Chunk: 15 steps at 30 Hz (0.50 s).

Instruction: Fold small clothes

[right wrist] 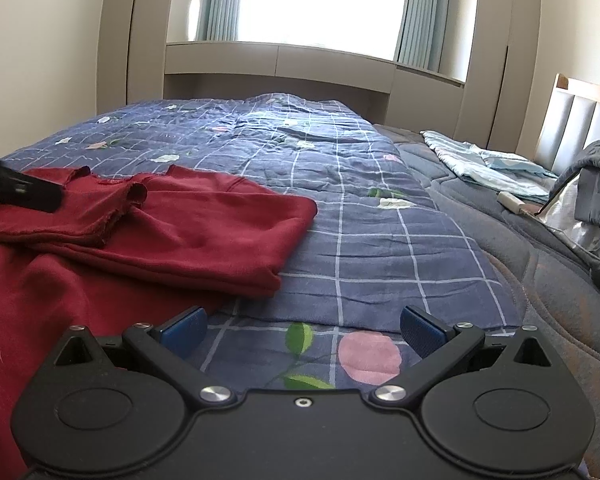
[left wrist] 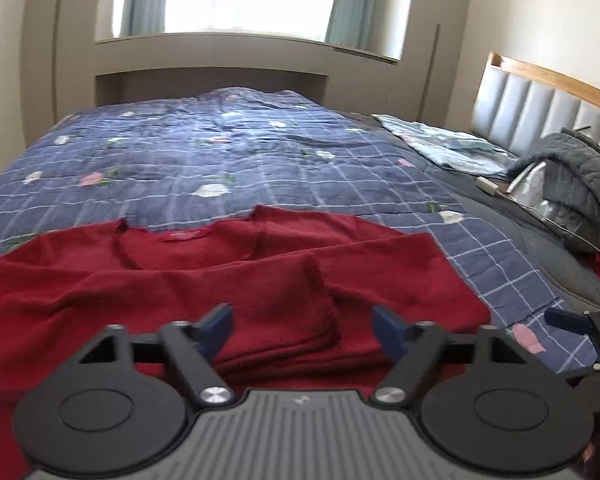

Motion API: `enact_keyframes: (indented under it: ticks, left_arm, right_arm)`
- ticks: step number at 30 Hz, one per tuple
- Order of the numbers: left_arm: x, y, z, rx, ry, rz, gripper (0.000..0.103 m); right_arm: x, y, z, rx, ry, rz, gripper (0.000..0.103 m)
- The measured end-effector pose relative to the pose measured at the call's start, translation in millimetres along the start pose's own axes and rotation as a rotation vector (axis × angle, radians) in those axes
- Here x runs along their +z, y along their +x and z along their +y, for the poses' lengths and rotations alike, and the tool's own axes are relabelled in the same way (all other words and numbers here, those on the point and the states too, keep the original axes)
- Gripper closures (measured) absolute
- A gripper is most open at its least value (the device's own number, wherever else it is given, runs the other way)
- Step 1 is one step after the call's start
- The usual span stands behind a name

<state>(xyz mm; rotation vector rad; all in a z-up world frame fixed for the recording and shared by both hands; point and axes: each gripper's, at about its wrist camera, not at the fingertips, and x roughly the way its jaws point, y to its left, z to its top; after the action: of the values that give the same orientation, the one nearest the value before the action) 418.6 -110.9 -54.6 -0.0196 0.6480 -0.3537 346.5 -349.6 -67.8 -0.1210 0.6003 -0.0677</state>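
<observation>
My left gripper (left wrist: 302, 330) stands released, pads apart over the folded sleeve of the red sweater (left wrist: 220, 272), which lies on the quilt (left wrist: 260, 152) at the bed's near edge. My right gripper (right wrist: 302, 334) is also released, just beside the sweater's right edge.

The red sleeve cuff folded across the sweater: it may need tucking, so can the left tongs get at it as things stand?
Probably yes. The left tongs stand open right over the sleeve cuff, with nothing between them and the cloth.

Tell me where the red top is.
The red top lies on the quilt at the bed's near edge, directly ahead of the left gripper in its view.
</observation>
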Motion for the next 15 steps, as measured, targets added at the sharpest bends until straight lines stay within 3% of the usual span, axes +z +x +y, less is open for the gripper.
enact_keyframes:
  ticks: [4, 9, 12, 15]
  left_arm:
    - [-6, -22, 16, 0.073, -0.026, -0.035, 0.000]
    - [-11, -47, 56, 0.171, -0.065, -0.035, 0.000]
    - [-11, -63, 89, 0.233, -0.086, -0.039, 0.000]
    - [-7, -79, 133, 0.307, -0.121, -0.050, 0.000]
  right_arm:
    - [0, -2, 6, -0.016, -0.020, -0.021, 0.000]
    - [2, -7, 15, -0.006, -0.051, -0.066, 0.001]
    - [7, -12, 18, 0.051, -0.038, -0.100, 0.001]
    - [23, -12, 20, 0.160, 0.033, -0.106, 0.001]
